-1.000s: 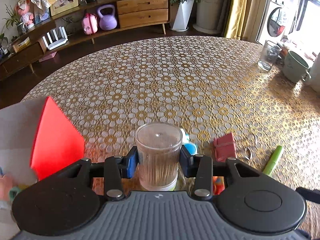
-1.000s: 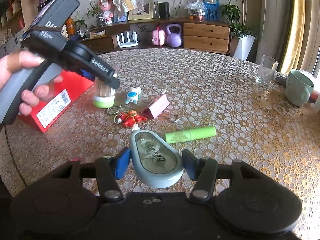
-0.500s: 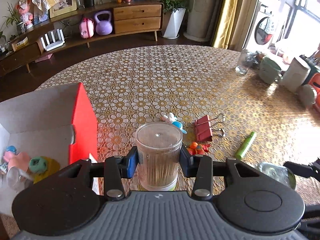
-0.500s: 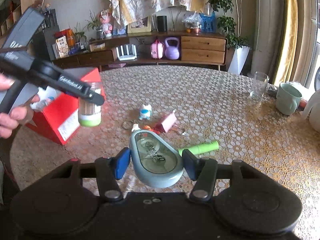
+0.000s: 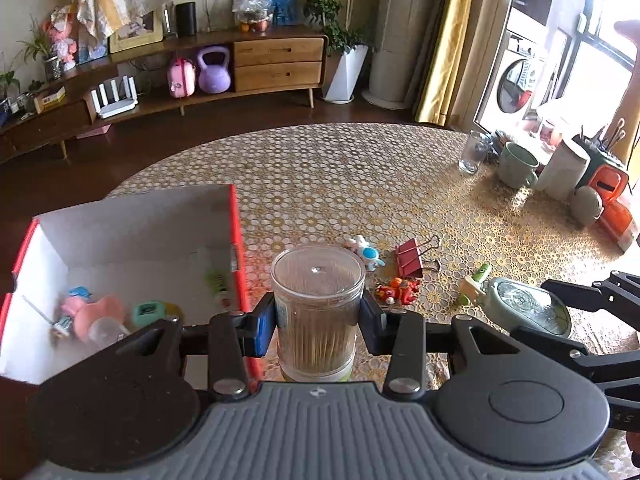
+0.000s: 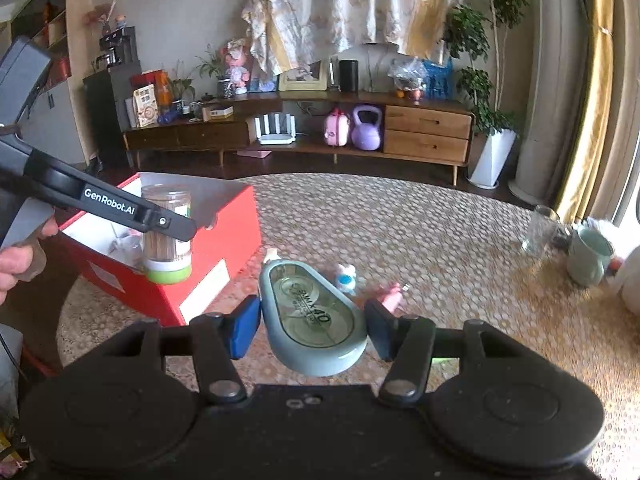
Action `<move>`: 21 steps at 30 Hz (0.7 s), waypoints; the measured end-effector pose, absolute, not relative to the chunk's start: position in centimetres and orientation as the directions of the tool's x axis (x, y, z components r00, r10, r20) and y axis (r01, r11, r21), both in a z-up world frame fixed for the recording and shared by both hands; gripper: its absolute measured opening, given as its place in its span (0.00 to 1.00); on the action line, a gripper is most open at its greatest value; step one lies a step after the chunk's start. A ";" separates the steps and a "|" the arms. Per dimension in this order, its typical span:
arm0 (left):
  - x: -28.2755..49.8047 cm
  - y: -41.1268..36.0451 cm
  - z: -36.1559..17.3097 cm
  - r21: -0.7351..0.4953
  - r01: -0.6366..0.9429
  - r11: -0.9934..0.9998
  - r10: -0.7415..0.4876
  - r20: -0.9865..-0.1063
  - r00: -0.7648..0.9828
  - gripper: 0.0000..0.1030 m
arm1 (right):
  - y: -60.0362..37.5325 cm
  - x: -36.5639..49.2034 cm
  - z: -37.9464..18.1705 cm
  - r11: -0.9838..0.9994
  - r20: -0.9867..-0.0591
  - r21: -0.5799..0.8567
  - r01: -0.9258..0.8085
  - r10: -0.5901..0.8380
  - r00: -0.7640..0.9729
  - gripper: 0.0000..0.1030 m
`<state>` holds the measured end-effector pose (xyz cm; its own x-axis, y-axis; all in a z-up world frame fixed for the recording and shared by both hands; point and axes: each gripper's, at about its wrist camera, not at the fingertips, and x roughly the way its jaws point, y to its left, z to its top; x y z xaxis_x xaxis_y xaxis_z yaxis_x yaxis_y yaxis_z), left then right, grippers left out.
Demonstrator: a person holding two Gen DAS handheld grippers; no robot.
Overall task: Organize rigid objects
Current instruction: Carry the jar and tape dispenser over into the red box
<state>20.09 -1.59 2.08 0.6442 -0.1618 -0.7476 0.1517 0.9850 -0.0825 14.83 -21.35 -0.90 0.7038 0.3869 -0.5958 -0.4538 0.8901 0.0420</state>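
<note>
My left gripper (image 5: 318,316) clamps the clear plastic toothpick jar (image 5: 317,308), my right gripper (image 6: 313,326) the grey-green correction-tape dispenser (image 6: 314,318), both lifted clear for the open red cardboard box (image 5: 236,248) at ten o'clock.

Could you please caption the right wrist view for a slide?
Right gripper holds a correction tape dispenser; left gripper carries a toothpick jar.

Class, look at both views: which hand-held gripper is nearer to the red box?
Left. The left hand-held gripper, holding the toothpick jar, hangs at the red box wall; the right hand-held gripper is off to its side.
</note>
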 end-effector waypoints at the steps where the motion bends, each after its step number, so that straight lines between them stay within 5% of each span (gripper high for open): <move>1: 20.0 -1.1 2.3 -0.086 0.146 0.986 -0.161 -0.747 0.645 0.40 | -20.8 14.8 -0.7 0.888 -0.596 0.037 -0.459 0.388 0.703 0.55; 21: 19.3 11.0 4.6 -0.068 0.010 0.998 -0.056 -0.720 0.692 0.40 | -9.1 17.3 0.8 0.826 -0.603 0.011 -0.564 0.455 0.655 0.55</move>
<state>19.32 10.98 4.56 0.6921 -0.0560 -0.7196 0.0104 0.9977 -0.0676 17.25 -9.10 0.80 0.6548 0.4551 -0.6034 -0.5640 0.8257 0.0107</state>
